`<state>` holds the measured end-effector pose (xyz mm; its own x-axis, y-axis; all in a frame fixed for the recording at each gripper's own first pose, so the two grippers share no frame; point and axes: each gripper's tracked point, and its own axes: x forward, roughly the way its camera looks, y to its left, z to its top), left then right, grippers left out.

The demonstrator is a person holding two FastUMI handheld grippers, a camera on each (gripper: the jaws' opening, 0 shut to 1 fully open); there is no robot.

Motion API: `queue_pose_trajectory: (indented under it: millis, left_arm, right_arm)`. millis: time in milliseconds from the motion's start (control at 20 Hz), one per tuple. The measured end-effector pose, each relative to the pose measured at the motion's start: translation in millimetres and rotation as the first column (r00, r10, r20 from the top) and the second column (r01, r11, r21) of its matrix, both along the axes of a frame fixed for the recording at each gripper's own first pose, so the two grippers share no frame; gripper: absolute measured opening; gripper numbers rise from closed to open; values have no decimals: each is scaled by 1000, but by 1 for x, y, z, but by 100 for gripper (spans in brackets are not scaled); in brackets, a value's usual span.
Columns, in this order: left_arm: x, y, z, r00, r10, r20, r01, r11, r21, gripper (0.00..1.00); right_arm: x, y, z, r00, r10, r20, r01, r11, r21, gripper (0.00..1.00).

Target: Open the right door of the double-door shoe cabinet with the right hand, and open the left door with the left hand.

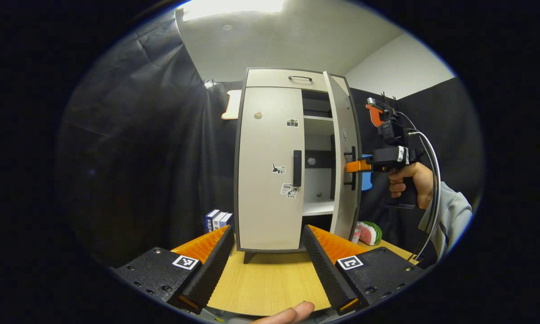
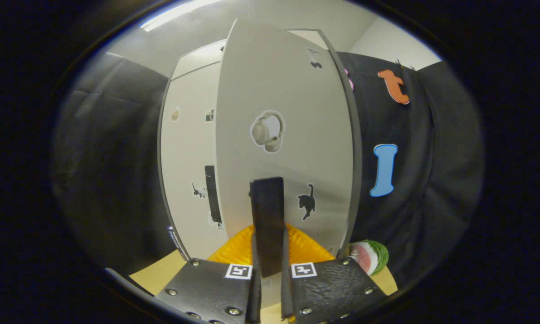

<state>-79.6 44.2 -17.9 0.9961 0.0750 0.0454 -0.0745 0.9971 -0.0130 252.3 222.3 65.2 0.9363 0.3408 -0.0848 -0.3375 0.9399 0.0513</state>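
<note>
Cabinet (image 1: pixel 270 180) at frame centre has two doors: my right gripper (image 2: pixel 270 265) is clamped on the black handle (image 2: pixel 267 225) of the right door (image 2: pixel 287 135), which is swung partly open. The left door (image 1: pixel 267 166) is closed, one handle (image 1: pixel 297 168) untouched. My left gripper (image 1: pixel 267 265) hangs wide apart, low in frame. Shelves inside look mostly bare. One watermelon slice (image 1: pixel 368 232) sits lower right.

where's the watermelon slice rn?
The watermelon slice sits on the wooden table at the shoe cabinet's right foot, just below the half-open right door; the right gripper view has it lower right.
</note>
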Motion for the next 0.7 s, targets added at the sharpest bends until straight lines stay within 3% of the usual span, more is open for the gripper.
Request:
queue_pose_trajectory:
  millis: [700]
  left_arm:
    - [12,-34,-12,998,-64,-15,64,998,8,96]
  right_arm:
    - [-7,-32,3,1000,16,16,-17,999,44,16]
